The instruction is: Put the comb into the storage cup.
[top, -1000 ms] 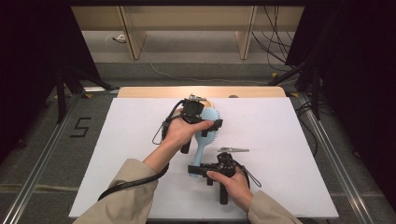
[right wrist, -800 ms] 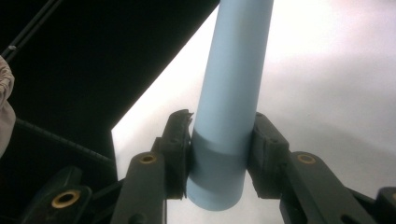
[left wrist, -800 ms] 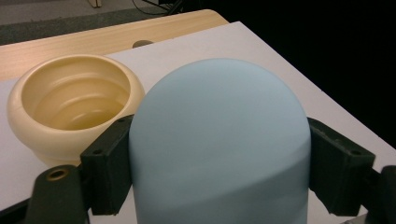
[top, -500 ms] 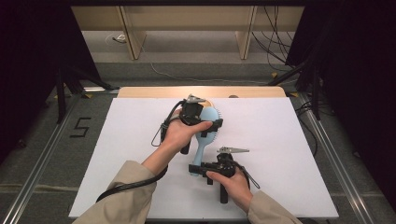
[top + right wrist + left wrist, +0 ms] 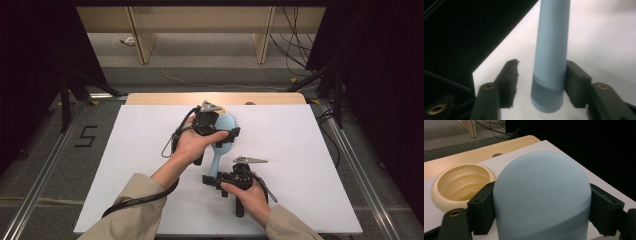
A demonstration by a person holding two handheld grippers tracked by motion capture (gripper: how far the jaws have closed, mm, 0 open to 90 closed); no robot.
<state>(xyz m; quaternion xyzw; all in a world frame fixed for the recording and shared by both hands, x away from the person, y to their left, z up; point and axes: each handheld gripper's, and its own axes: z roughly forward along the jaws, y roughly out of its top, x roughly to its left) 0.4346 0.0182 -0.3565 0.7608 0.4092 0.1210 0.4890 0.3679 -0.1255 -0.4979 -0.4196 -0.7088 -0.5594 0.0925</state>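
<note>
A light blue hairbrush (image 5: 216,159) is held above the white table (image 5: 310,165), its handle pointing toward the person. My left gripper (image 5: 222,134) is shut on the brush's rounded head (image 5: 541,195), one black pad pressed to each side. My right gripper (image 5: 212,180) is at the handle's end. Its jaws have just been opening. The handle (image 5: 551,50) stands between them, a clear gap separates it from the left pad (image 5: 509,80), and the right pad (image 5: 577,83) sits close beside it.
A cream ribbed bowl (image 5: 461,185) stands on the table just beyond the brush head, near the wooden strip (image 5: 165,98) along the far edge. Cables trail from both grippers over the person's sleeves. Bare white surface lies to the left and right.
Both hands stay where they were. The right gripper's jaws look a little wider apart around the handle than before.
</note>
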